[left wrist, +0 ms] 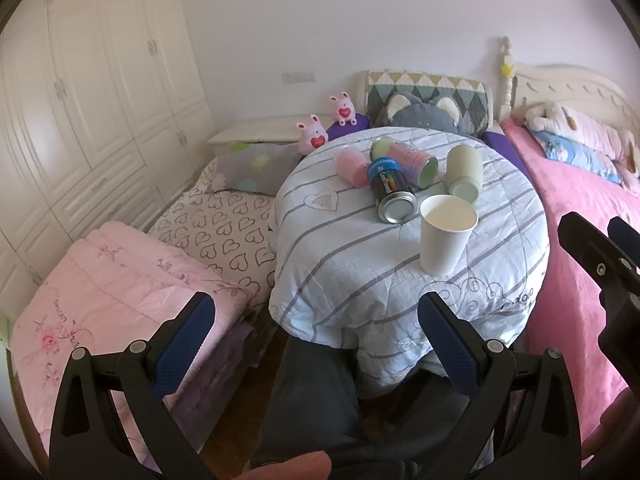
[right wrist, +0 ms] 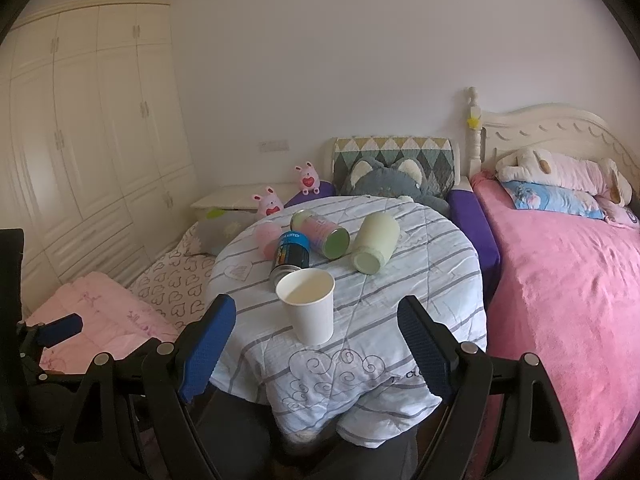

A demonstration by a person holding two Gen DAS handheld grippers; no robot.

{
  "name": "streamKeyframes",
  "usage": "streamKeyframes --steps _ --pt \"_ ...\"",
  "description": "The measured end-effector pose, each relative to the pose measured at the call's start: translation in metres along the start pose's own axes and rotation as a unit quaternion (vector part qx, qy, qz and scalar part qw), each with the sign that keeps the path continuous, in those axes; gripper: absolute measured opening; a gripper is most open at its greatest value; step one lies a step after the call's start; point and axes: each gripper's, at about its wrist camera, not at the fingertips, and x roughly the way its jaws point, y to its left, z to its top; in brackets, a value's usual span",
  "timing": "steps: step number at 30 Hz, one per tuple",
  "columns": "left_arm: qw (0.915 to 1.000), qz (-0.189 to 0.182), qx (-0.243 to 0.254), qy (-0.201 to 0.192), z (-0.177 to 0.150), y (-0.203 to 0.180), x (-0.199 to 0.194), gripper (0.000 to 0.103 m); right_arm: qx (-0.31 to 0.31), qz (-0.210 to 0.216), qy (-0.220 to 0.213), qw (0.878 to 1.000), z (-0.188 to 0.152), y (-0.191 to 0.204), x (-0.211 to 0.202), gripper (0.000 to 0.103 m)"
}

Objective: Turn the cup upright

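Note:
A white paper cup [left wrist: 446,236] stands upright, mouth up, on the round table covered by a striped quilt [left wrist: 360,264]. It also shows in the right wrist view [right wrist: 309,306]. My left gripper [left wrist: 316,316] is open and empty, held back from the table's near edge, left of the cup. My right gripper [right wrist: 318,322] is open and empty, with the cup standing just beyond and between its fingers, apart from both pads. The right gripper also shows at the right edge of the left wrist view [left wrist: 600,248].
Behind the cup lie a black spray can [left wrist: 390,192], a pink can [left wrist: 408,160], a pink cup [left wrist: 350,166] and a pale green jar [left wrist: 464,174]. A folded pink quilt [left wrist: 116,300] lies left. A pink bed [right wrist: 568,280] is right. Plush toys and a wardrobe [left wrist: 80,100] stand behind.

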Motion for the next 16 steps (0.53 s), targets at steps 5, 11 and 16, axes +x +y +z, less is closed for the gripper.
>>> streamKeyframes --steps 5,11,16 --pt "1.0000 0.001 0.000 0.002 -0.0005 -0.0002 0.0004 0.102 0.001 0.001 0.001 1.000 0.0000 -0.0007 0.0006 0.084" --pt "1.0000 -0.005 0.000 0.001 0.0006 0.0003 0.0012 0.103 0.002 0.003 0.007 1.000 -0.0008 0.0007 0.0057 0.084" --pt "0.9999 -0.015 -0.005 0.004 0.0036 0.0022 0.0043 0.103 0.002 0.004 0.010 1.000 -0.0005 0.0015 0.0083 0.084"
